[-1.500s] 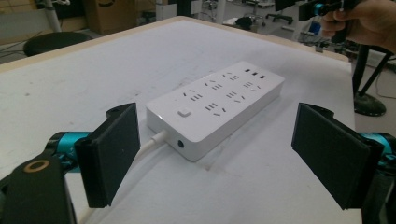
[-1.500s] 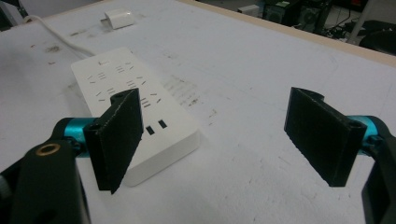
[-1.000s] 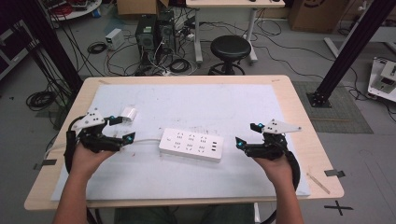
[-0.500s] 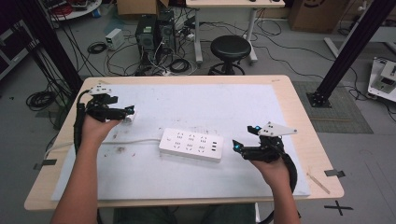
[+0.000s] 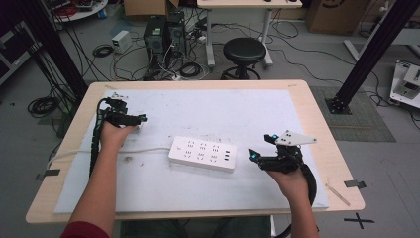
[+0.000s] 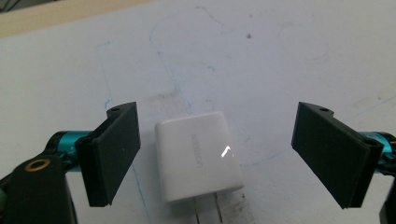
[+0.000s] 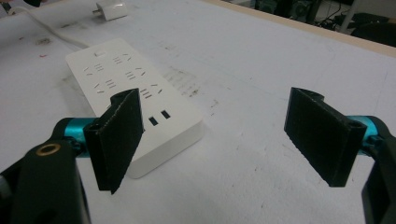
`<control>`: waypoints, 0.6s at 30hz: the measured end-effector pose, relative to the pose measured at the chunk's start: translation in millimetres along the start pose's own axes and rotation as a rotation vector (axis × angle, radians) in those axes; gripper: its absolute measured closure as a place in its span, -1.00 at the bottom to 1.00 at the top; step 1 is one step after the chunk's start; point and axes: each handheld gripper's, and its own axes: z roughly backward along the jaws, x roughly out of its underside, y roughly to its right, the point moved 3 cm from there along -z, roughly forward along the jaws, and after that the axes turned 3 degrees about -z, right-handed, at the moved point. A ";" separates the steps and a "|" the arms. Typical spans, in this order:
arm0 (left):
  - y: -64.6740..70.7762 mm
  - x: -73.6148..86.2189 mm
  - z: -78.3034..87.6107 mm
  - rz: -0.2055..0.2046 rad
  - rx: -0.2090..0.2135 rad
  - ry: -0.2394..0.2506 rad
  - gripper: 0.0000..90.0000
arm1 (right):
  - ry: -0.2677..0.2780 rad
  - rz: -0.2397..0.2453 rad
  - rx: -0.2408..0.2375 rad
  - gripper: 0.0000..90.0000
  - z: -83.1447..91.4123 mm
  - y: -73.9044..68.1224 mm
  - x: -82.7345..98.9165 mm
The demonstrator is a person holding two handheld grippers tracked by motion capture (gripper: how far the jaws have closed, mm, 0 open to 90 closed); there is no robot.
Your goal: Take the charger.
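Note:
A white plug-in charger [image 6: 198, 156] lies flat on the white mat, prongs toward the camera, between the wide-apart jaws of my left gripper [image 6: 219, 156], which is open and not touching it. In the high view my left gripper [image 5: 134, 123] hovers over the charger at the mat's left. A white power strip [image 5: 203, 153] lies mid-table, its cord [image 5: 114, 151] running left. My right gripper [image 5: 261, 148] stands open just right of the strip. In the right gripper view the power strip [image 7: 135, 84] lies behind the left jaw, with the charger [image 7: 111, 10] far off.
The wooden table [image 5: 317, 124] carries a white mat [image 5: 228, 109] with bare room behind and in front of the strip. A black stool [image 5: 242, 52], computer towers [image 5: 162, 32] and floor cables stand beyond the far edge. A black frame post [image 5: 369, 54] rises at the right.
My left gripper has moved away from me and a little right, coming over the charger. My right gripper has stayed beside the strip's right end, sinking slightly.

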 end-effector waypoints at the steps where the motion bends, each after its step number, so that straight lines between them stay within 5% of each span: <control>1: -0.6 2.2 -3.9 0.003 -0.011 -0.012 -0.66 | 0.003 -0.004 0.005 -0.55 0.9 0.8 0.5; 9: -5.1 14.7 -17.2 0.001 -0.026 -0.077 -0.66 | 0.012 0.006 0.008 -0.55 3.8 -0.7 -2.5; 18: -7.5 21.3 -21.2 0.013 -0.026 -0.095 -0.62 | 0.004 0.009 0.008 -0.55 5.5 -3.6 -2.5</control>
